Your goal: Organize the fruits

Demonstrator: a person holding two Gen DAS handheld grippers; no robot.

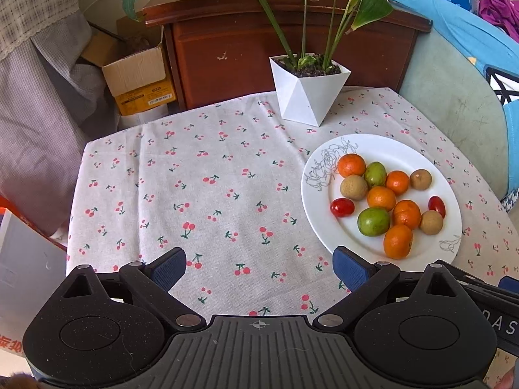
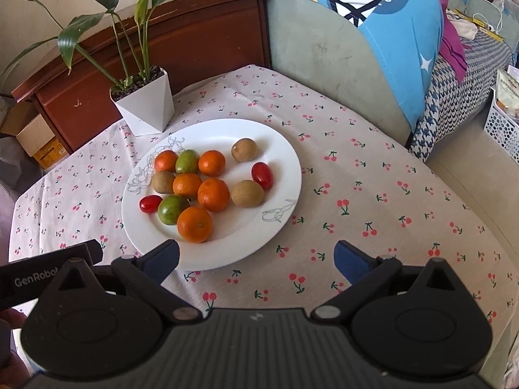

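A white plate (image 1: pixel 405 149) (image 2: pixel 227 129) on the cherry-print tablecloth (image 1: pixel 211 194) holds several fruits: orange mandarins (image 1: pixel 398 241) (image 2: pixel 194 224), two green fruits (image 1: pixel 373 221) (image 2: pixel 172 209), brown longans (image 1: pixel 353 187) (image 2: pixel 247 193) and two red cherry tomatoes (image 1: pixel 342 207) (image 2: pixel 262 175). My left gripper (image 1: pixel 259 267) hovers open over bare cloth, left of the plate. My right gripper (image 2: pixel 256 259) hovers open at the plate's near edge, its left fingertip over the rim. Neither holds anything.
A white faceted pot (image 1: pixel 308 94) (image 2: pixel 146 107) with a leafy plant stands at the table's far edge. Behind it is a wooden headboard (image 1: pixel 275 32). A cardboard box (image 1: pixel 139 77) sits on the left, a sofa with blue fabric (image 2: pixel 389 32) on the right.
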